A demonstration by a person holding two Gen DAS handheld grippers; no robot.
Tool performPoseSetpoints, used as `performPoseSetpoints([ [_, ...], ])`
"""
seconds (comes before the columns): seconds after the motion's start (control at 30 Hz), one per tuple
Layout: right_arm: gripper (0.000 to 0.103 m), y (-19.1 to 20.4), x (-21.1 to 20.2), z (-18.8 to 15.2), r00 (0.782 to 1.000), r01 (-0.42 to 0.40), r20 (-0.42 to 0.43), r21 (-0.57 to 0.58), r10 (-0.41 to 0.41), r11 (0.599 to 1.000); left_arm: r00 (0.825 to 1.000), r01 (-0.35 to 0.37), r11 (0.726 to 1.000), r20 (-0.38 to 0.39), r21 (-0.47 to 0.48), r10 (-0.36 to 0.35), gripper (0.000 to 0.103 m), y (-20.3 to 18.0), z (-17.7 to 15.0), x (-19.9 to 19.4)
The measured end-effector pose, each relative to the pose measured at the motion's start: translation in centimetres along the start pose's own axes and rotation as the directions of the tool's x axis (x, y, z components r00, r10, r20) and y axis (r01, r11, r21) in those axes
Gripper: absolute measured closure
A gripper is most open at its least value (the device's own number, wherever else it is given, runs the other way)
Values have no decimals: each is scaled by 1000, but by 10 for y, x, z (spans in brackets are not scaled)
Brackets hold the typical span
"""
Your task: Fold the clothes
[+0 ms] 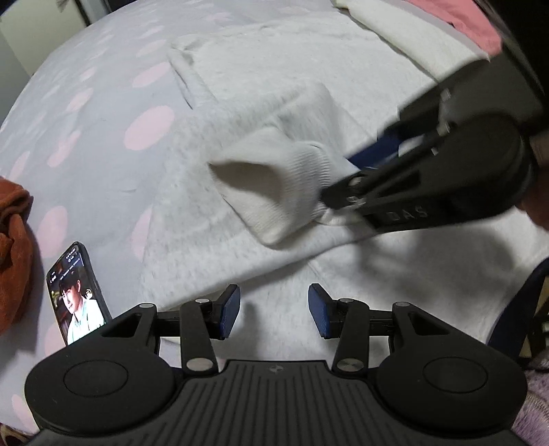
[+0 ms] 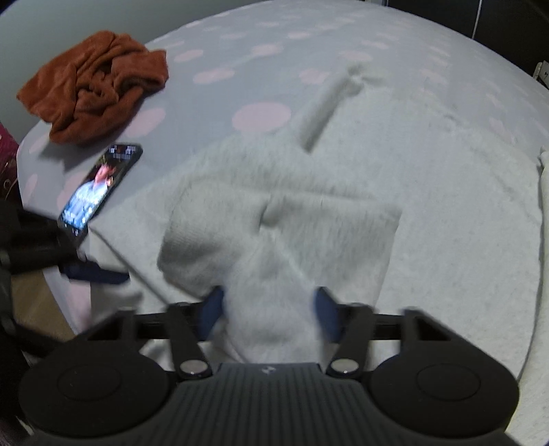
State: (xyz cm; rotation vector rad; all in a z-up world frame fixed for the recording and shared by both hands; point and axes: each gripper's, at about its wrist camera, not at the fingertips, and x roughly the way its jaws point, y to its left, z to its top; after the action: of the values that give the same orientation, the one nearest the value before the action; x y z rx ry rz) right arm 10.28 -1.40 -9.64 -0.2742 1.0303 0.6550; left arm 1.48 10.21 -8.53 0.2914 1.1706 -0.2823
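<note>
A pale grey sweatshirt (image 1: 260,113) is lying spread across the middle of the bed (image 1: 85,113), covering most of the polka-dot sheet toward the near edge. Its sleeve (image 1: 274,185) is being lifted off the body of the garment, the ribbed cuff hanging open toward the left wrist camera.

The right gripper (image 2: 269,314) is gripping that sleeve: in its own view, the cloth is filling the gap between the 2 blue pads and bunching up against them. From the left wrist view, the same tool (image 1: 338,197) is reaching in from the right side and pinching the sleeve just behind the cuff. Both views are blurred there.

The left gripper (image 1: 273,310) is hovering over the sweatshirt's lower part near the near edge of the bed, its 2 blue pads (image 1: 229,310) standing apart with nothing between them.

A phone (image 1: 77,295) with a lit screen is lying on the sheet near the bed's left edge, just beside the sweatshirt's side. Further toward the far left corner, a crumpled rust-brown cloth (image 2: 96,85) is sitting on the sheet, apart from the phone. At the far right of the bed, a folded white garment (image 1: 411,37) is lying beside the sweatshirt, with a pink one (image 1: 466,17) just behind it.
</note>
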Motion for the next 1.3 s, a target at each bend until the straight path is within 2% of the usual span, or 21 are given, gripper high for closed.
performPoseSetpoints([
  [0.1, 90, -5, -7, -4, 1000, -1, 20, 11, 0, 1000, 1000, -8, 1000, 4, 1, 8, 61, 1, 1, -1],
  [0.23, 92, -17, -32, -5, 997, 20, 75, 33, -22, 999, 1000, -8, 1000, 19, -20, 8, 61, 5, 1, -4],
  [0.4, 92, -50, -75, -9, 986, 91, 127, 102, -104, 991, 1000, -2, 1000, 27, -25, 3, 61, 6, 0, -6],
  [0.5, 92, -76, -92, -17, 981, 140, 114, 152, -158, 978, 999, -2, 1000, 33, -29, 3, 61, 7, -1, -7],
  [0.63, 92, -107, -93, -35, 980, 170, 56, 235, -188, 957, 999, 2, 1000, 45, -27, -1, 61, 3, -2, -6],
  [0.73, 85, -124, -84, -49, 981, 188, -10, 298, -194, 936, 999, 3, 1000, 41, -16, -3, 61, 2, 1, -7],
  [0.87, 77, -133, -85, -58, 966, 254, -32, 311, -257, 916, 999, -3, 1000, 36, -15, 3, 61, 1, 4, -7],
  [1.07, 65, -145, -105, -54, 944, 306, 8, 343, -329, 888, 999, -5, 1000, 43, -16, 6, 61, 1, 5, -9],
  [1.2, 54, -145, -119, -36, 925, 342, 60, 301, -375, 890, 999, -5, 1000, 47, -25, 6, 61, 3, 6, -8],
  [1.3, 52, -144, -126, -21, 910, 367, 95, 263, -403, 892, 999, -3, 999, 54, -34, 5, 61, 6, 6, -9],
])
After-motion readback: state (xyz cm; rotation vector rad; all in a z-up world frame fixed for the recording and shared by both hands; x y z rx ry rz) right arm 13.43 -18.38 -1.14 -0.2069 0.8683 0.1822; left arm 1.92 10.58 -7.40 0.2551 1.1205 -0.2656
